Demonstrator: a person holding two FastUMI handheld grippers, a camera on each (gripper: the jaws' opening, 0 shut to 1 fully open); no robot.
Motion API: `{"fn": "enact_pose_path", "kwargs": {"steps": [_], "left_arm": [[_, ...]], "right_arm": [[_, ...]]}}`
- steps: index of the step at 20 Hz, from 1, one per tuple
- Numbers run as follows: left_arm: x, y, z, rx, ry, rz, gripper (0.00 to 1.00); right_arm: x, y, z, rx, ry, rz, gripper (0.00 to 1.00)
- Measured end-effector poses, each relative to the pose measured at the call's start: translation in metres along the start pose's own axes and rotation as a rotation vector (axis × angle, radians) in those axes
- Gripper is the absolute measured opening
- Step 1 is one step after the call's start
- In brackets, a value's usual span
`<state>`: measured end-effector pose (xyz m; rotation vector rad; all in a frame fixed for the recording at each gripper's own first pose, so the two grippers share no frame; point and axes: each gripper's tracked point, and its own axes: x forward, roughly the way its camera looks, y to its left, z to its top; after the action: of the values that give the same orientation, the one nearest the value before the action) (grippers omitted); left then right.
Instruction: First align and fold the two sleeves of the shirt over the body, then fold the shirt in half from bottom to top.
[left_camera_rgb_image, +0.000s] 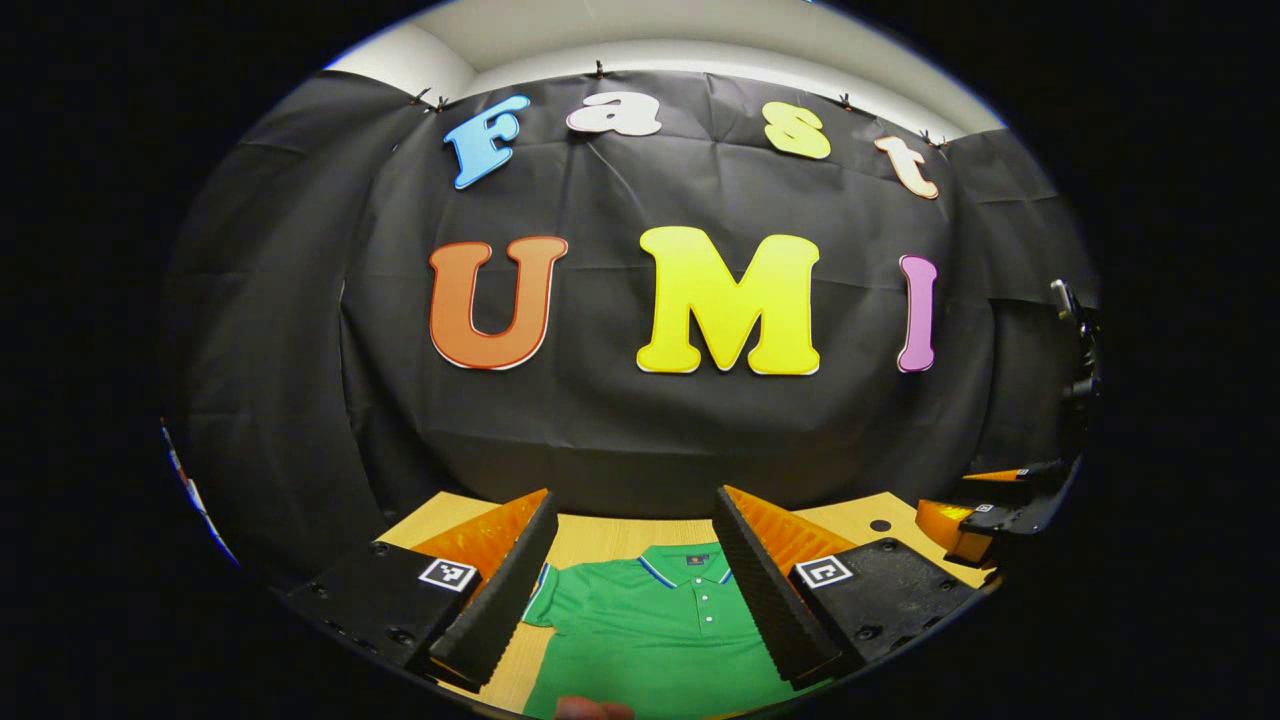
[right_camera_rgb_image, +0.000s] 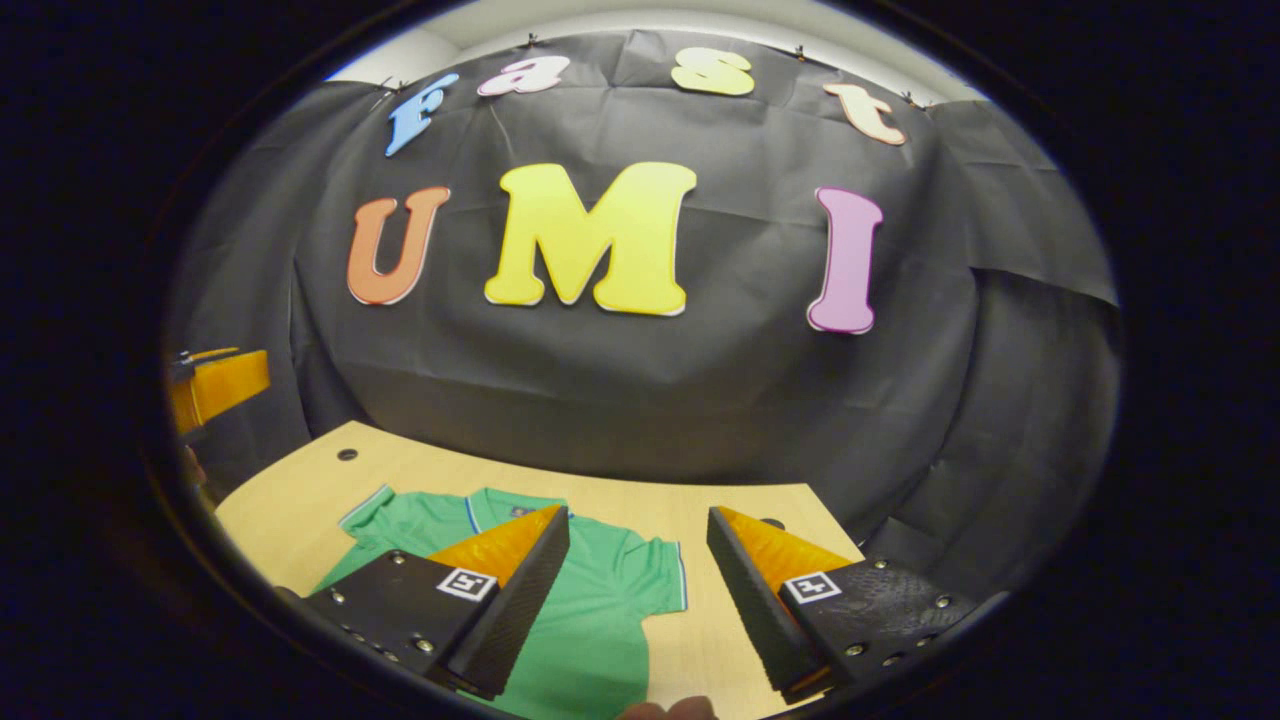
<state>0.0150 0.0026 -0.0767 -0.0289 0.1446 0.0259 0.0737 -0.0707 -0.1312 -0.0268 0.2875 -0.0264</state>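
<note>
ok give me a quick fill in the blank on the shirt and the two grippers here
1. The shirt lying flat on the table is ____ in colour.
2. The left gripper has its jaws ____.
3. The right gripper holds ____.
4. Both sleeves are not yet ____.

Missing words: green; open; nothing; folded

Matt green cloth shirt (left_camera_rgb_image: 650, 625), smooth pale wood table (right_camera_rgb_image: 300, 495), creased matt black cloth wall (left_camera_rgb_image: 640, 430)
</note>
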Motion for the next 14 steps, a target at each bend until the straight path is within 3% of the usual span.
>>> {"fn": "enact_pose_path", "kwargs": {"steps": [10, 14], "left_arm": [[-0.015, 0.007, -0.012, 0.033, 0.055, 0.082, 0.99], [-0.016, 0.008, -0.019, 0.02, 0.078, 0.115, 0.99]], "right_arm": [[0.108, -0.039, -0.084, 0.075, 0.153, -0.031, 0.89], [0.152, -0.042, -0.113, 0.036, 0.198, -0.014, 0.89]]}}
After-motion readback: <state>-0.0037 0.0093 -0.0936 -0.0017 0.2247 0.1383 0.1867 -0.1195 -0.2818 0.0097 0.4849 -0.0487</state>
